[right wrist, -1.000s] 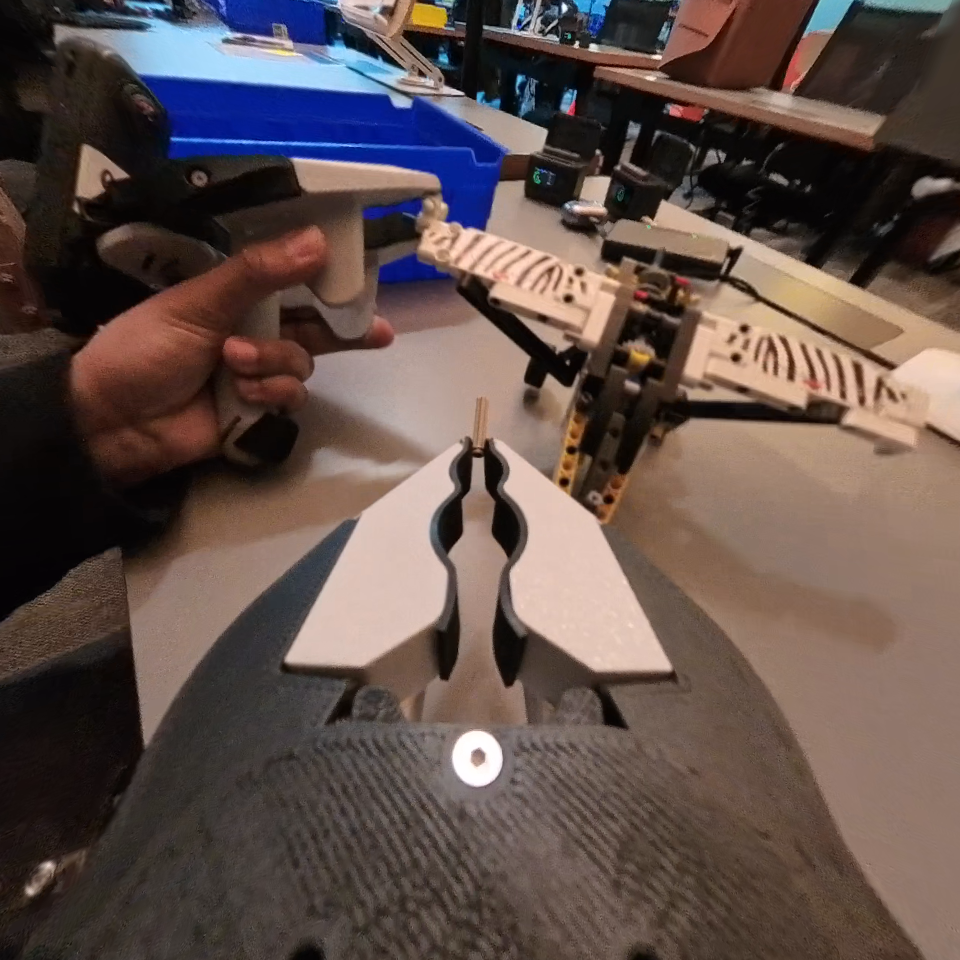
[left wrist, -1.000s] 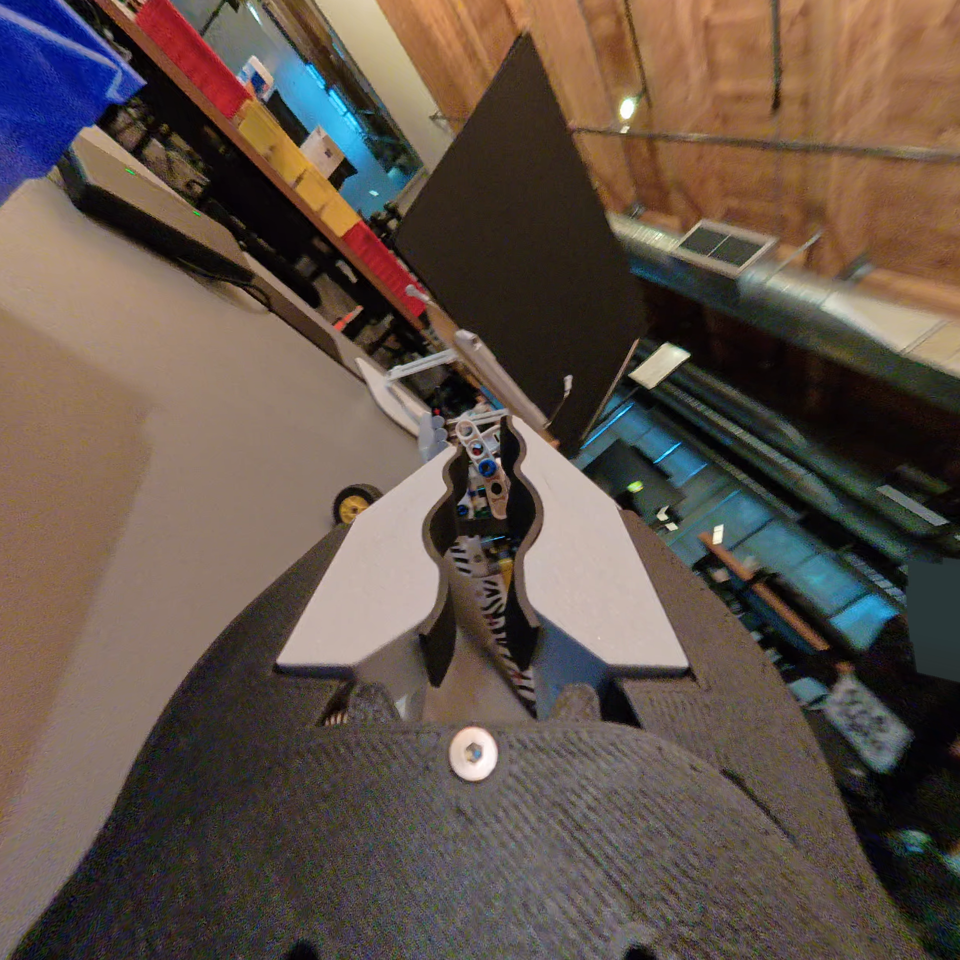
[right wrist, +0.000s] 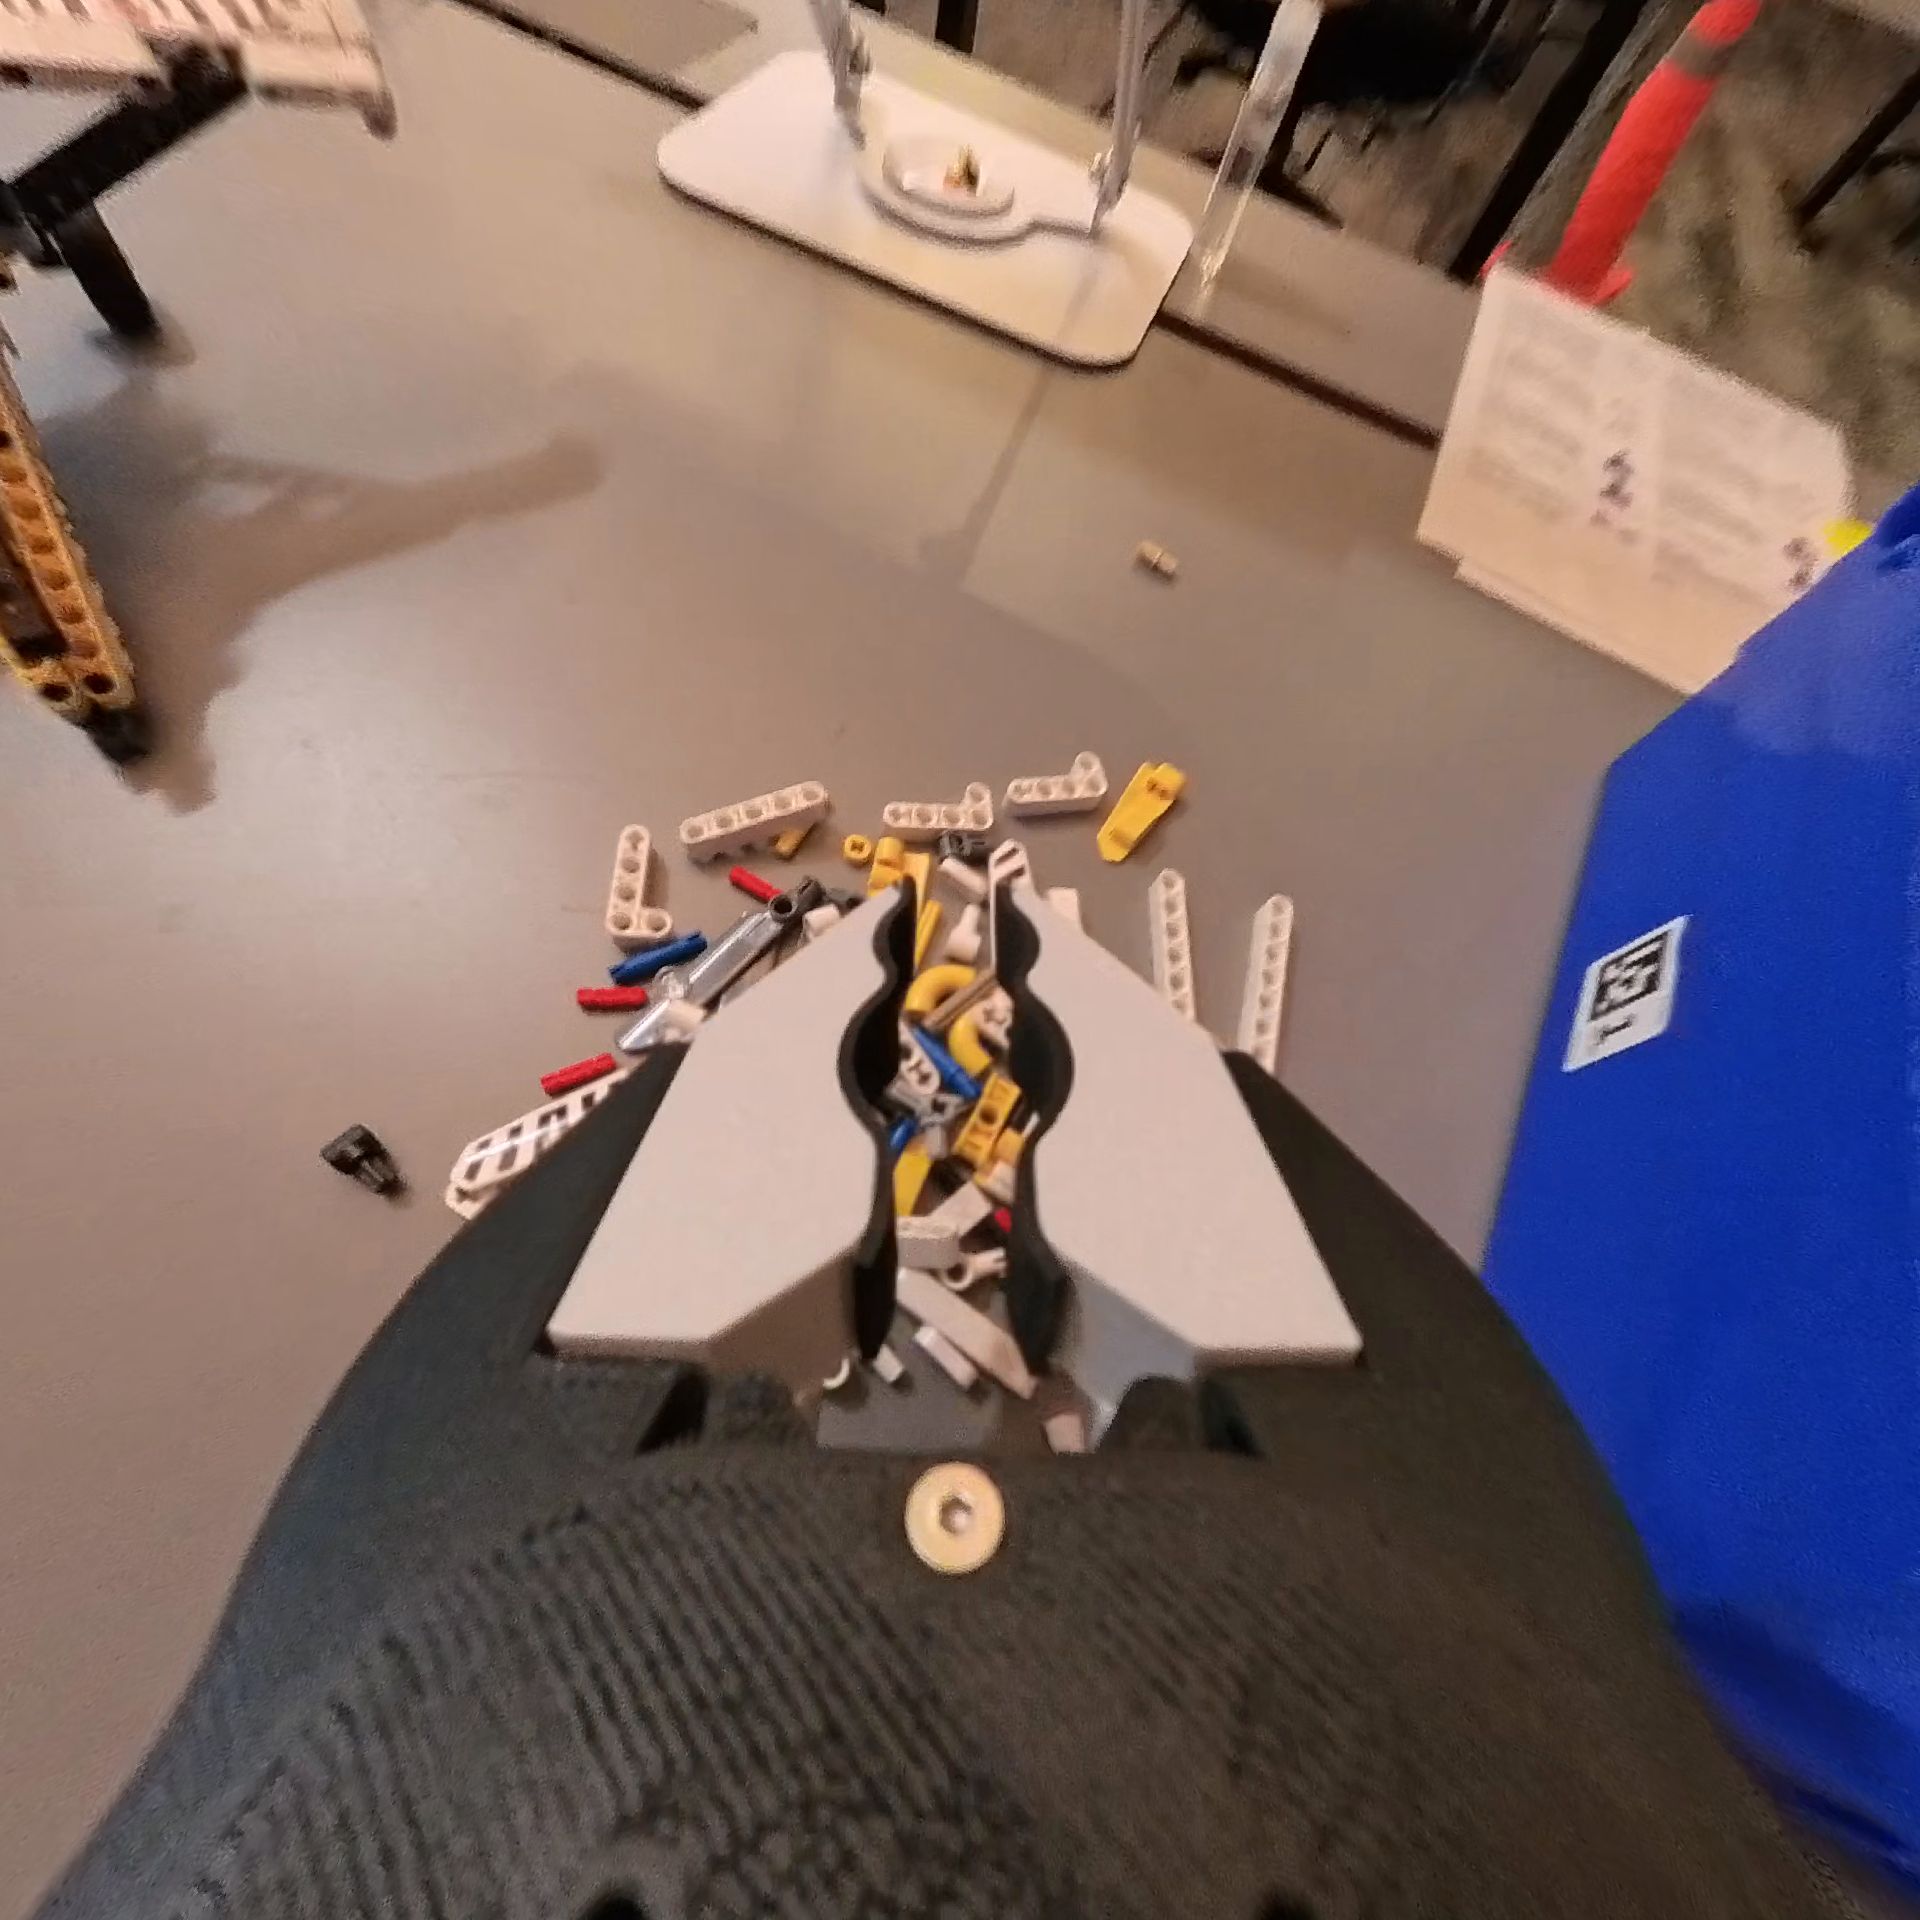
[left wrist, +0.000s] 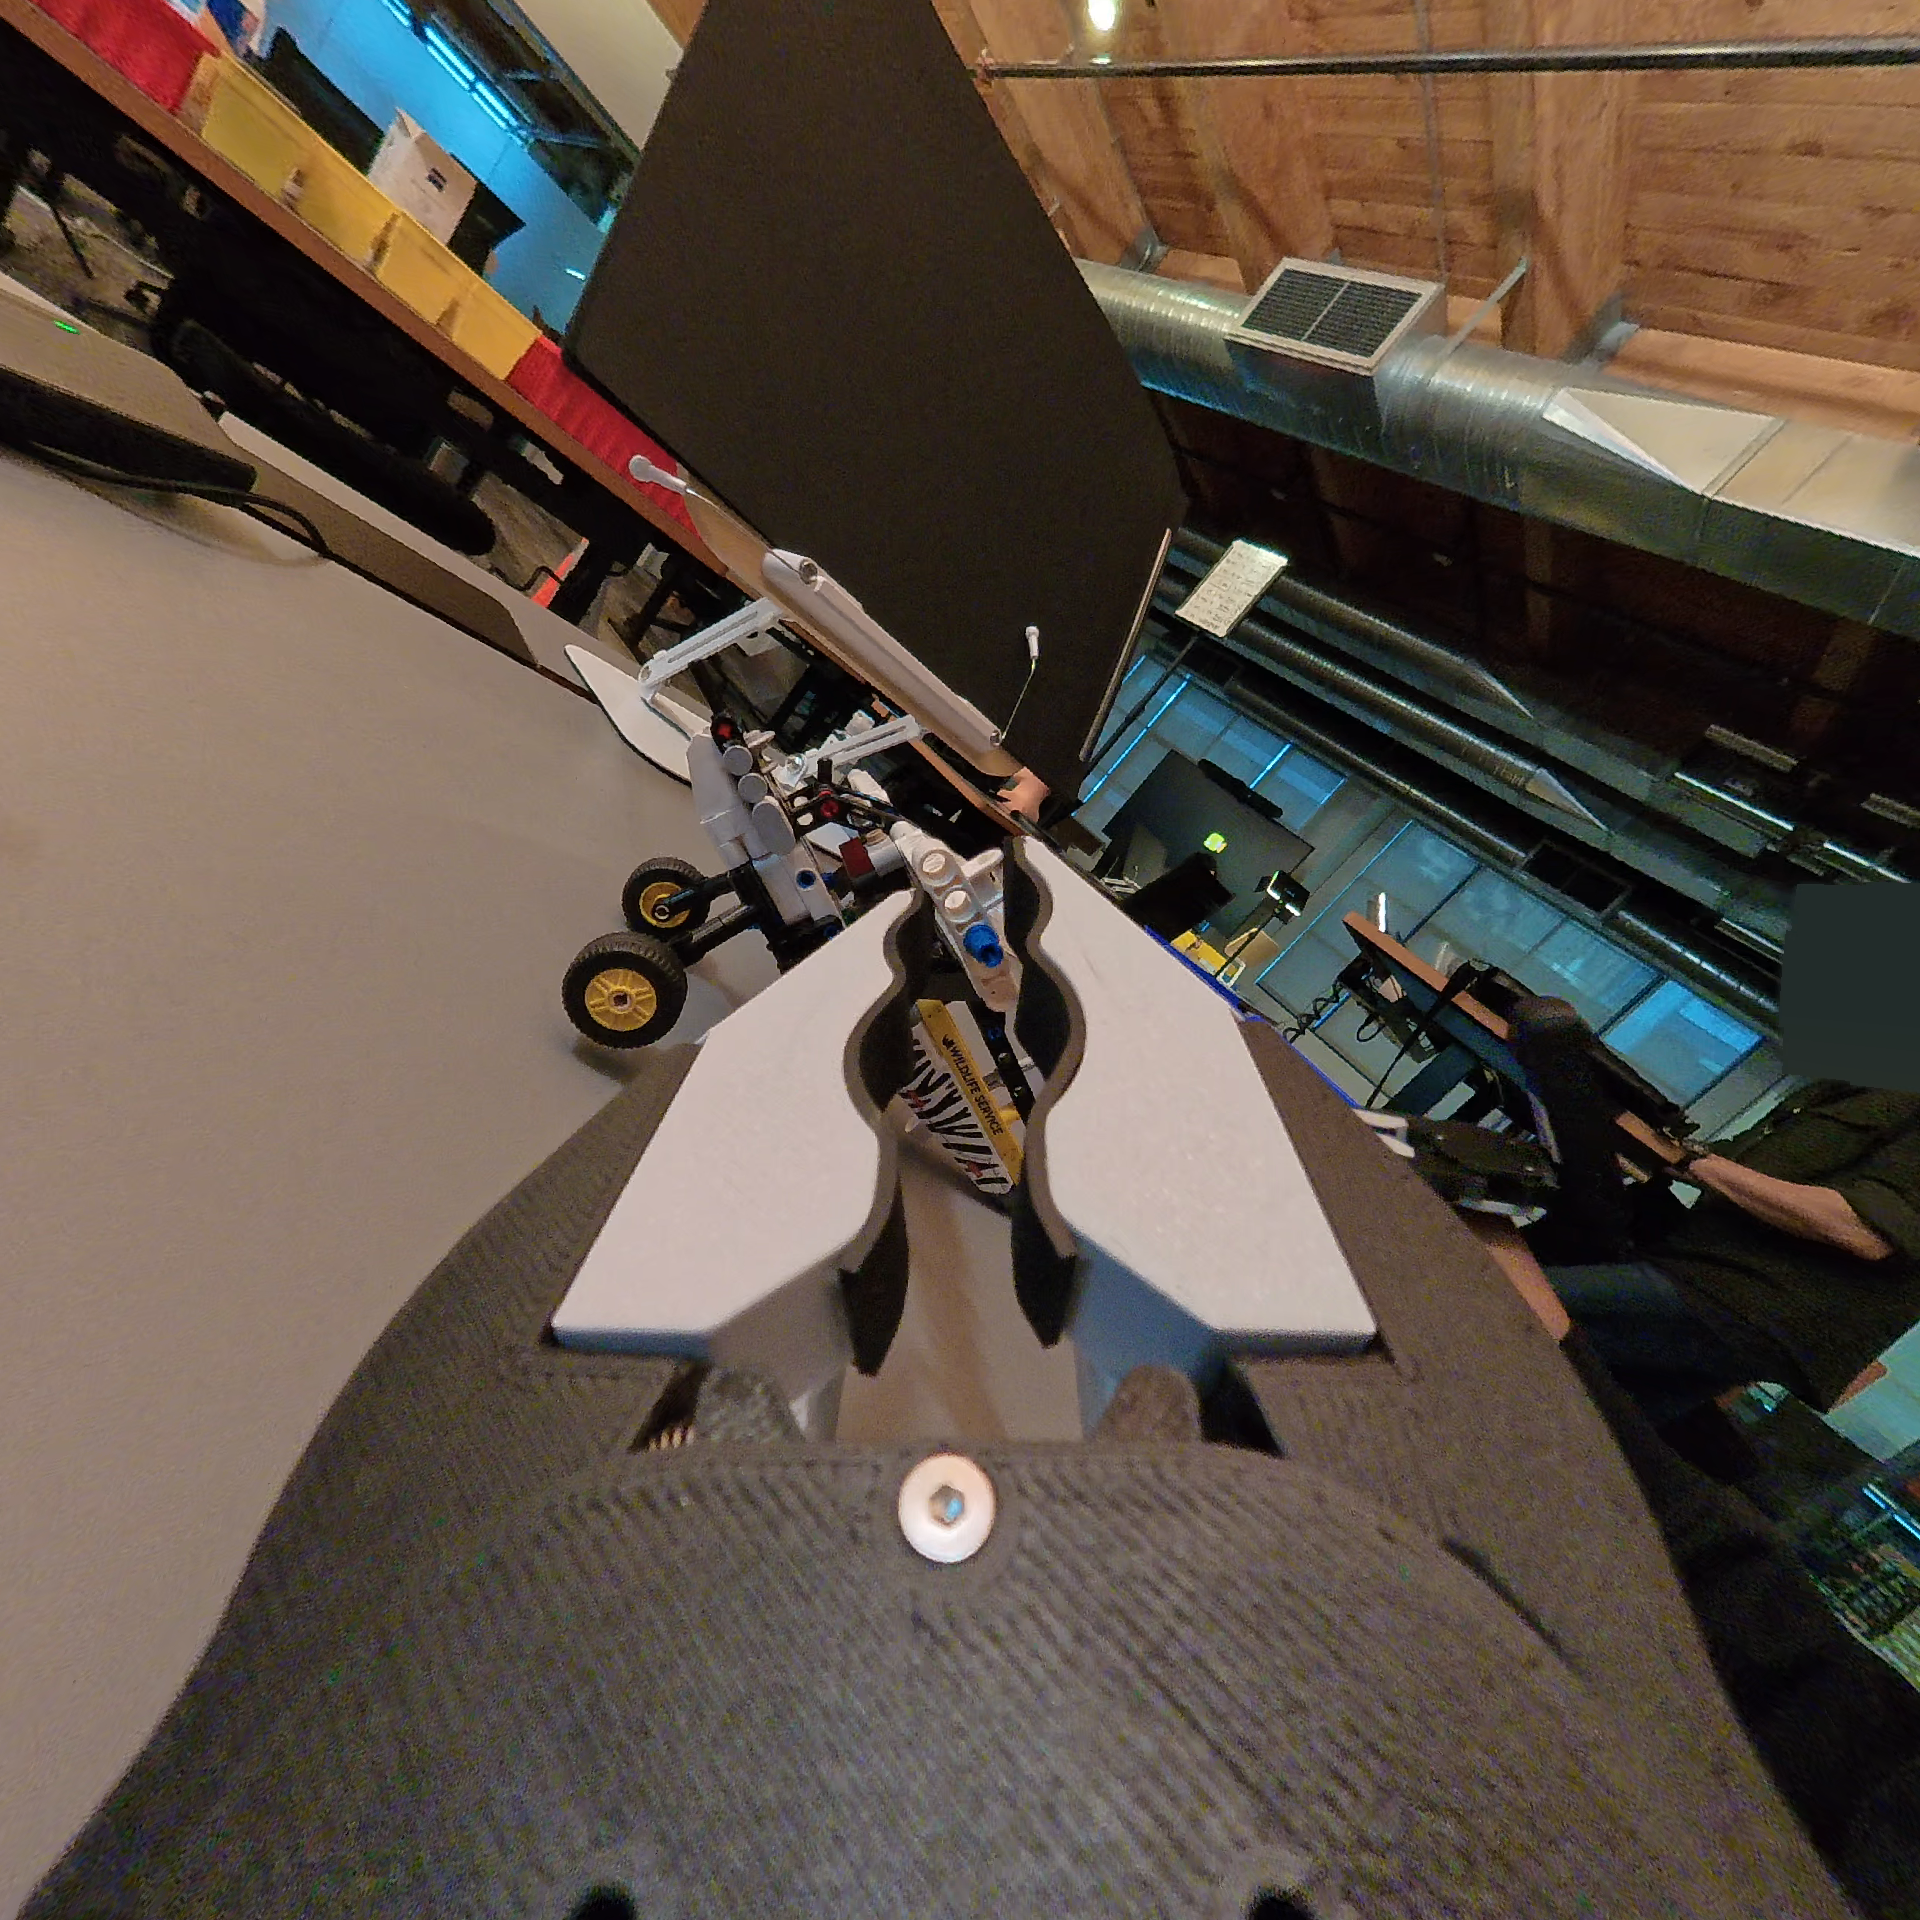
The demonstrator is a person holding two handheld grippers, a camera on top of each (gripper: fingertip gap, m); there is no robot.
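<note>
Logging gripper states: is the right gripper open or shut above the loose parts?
Open: right gripper shows a gap between fingertips, loose parts pile visible through it.

We see the tabletop (right wrist: 436,582) as smooth, matt grey laminate with a faint sheen. On it lies a heap of loose bricks (right wrist: 935,997) in glossy moulded plastic; right of the heap stands a blue bin (right wrist: 1714,1195) of smooth plastic. Nearest the heap, the right gripper (right wrist: 951,914) shows matt grey fingers (right wrist: 748,1143), black lining and a coarse ribbed shell. The toy model (left wrist: 748,862) has rubbery tyres; above it, wooden boards (left wrist: 1558,156) and ribbed metal ducting (left wrist: 1455,405).
</note>
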